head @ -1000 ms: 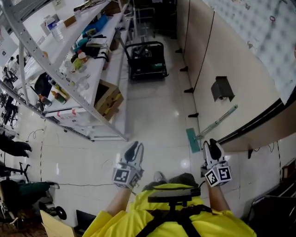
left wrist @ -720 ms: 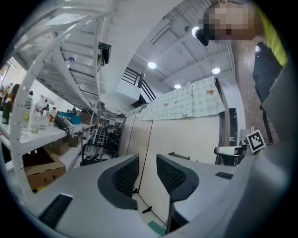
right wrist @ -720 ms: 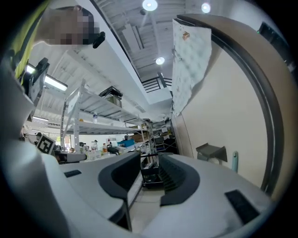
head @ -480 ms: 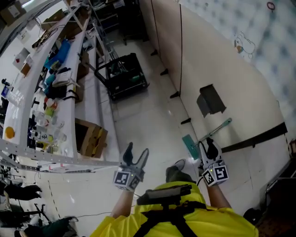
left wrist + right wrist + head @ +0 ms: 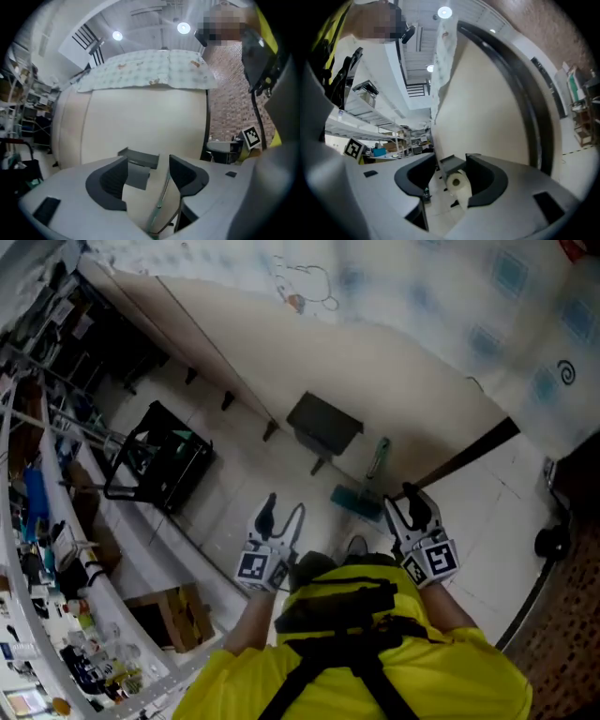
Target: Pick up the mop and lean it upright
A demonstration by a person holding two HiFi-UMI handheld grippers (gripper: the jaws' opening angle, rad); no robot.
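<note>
Glossy pale tile floor [image 5: 497, 521], lamp glare on it, running up to a beige wall [image 5: 394, 362] with a patterned covering higher up. Black strip [image 5: 469, 454] slanting along the wall at right. Dark holder [image 5: 323, 424] fixed to the wall; white paper roll [image 5: 456, 182] hanging under it in the right gripper view.

Mop [image 5: 356, 502] just right of the holder: teal head down on the tiles at the wall's foot, thin handle [image 5: 380, 457] rising at a slant against the wall. In neither gripper.

Left gripper [image 5: 284, 508]: fingers wide apart, just been opening, nothing gripped; wall, holder and handle seen beyond the gap. Right gripper [image 5: 408, 507]: fingers wide apart too, likewise just been opening, nothing gripped, paper roll in line beyond them. Both held low in front of the yellow jacket [image 5: 469, 662], near the mop head, apart from it.

Black cart [image 5: 155, 465] on the floor further left. Long cluttered shelving [image 5: 70, 601] along the left edge, cardboard box [image 5: 178, 617] beside it. Brick wall [image 5: 229, 108] and round ceiling lamps [image 5: 183, 28] in the left gripper view.
</note>
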